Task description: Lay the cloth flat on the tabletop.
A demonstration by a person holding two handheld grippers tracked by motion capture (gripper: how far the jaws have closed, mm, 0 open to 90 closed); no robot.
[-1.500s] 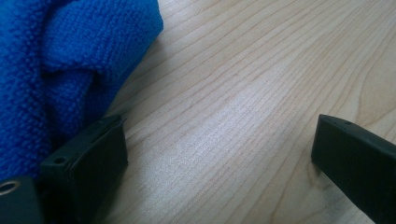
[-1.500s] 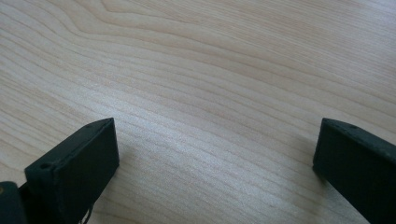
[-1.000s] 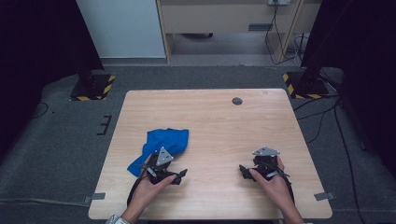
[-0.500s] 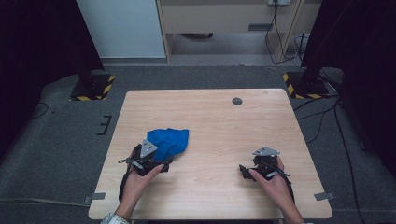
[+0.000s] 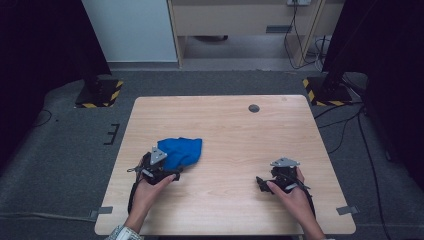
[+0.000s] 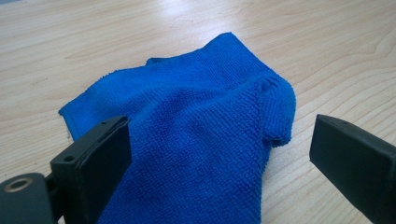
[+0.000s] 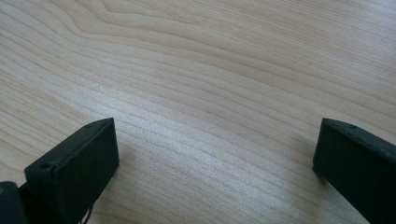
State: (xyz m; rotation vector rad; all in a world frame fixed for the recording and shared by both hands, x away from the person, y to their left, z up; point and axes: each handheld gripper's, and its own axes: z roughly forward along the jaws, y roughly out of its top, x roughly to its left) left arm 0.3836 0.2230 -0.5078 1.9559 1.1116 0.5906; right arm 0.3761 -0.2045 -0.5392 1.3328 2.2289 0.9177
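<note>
Holding two grippers near the front edge of the table (image 5: 225, 120), a person has not picked anything up yet. The left gripper (image 6: 219, 154) has its jaws spread wide, one on each side of the blue cloth (image 6: 196, 140), not squeezing it. The right gripper (image 7: 215, 154) is spread wide over bare wood. The cloth lies crumpled near the front left corner. No words or labels can be read anywhere.

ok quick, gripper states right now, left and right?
Left gripper: open, fingers either side of the blue microfibre cloth, not clamped.
Right gripper: open, holding nothing, over bare wooden table.
</note>
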